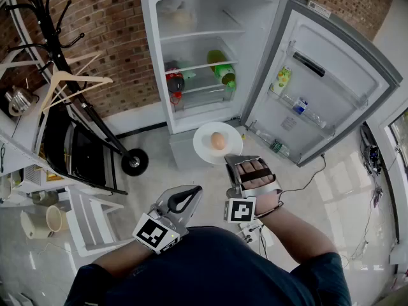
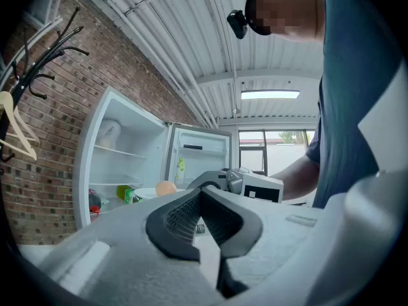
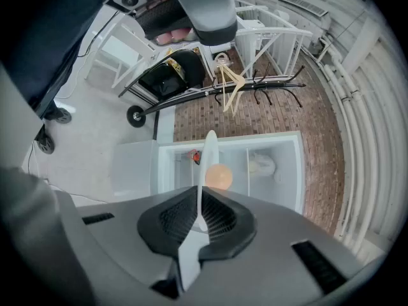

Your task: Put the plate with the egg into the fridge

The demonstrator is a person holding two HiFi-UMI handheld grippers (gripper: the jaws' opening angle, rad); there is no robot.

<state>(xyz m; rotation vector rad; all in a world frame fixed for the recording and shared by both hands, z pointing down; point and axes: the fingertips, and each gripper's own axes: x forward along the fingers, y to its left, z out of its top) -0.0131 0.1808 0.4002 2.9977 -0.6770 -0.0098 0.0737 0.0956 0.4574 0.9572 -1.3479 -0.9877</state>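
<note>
A white plate (image 1: pixel 209 146) carrying a brown egg (image 1: pixel 218 141) hovers just in front of the open fridge (image 1: pixel 255 24), level with its lower part. My right gripper (image 1: pixel 234 160) is shut on the plate's near rim. In the right gripper view the plate (image 3: pixel 209 155) shows edge-on between the jaws, with the egg (image 3: pixel 218 175) resting on it. My left gripper (image 1: pixel 190 195) hangs lower left of the plate, shut with nothing in it. The left gripper view shows the same plate (image 2: pixel 148 193) and egg (image 2: pixel 165 187) ahead of its pads (image 2: pixel 182 218).
The fridge door (image 1: pixel 325 75) swings open to the right, with bottles in its racks. A green bottle (image 1: pixel 223 69) and a red-capped item (image 1: pixel 173 81) lie on the middle shelves. A coat rack (image 1: pixel 57 50) with a hanger and a black cart (image 1: pixel 70 148) stand at the left.
</note>
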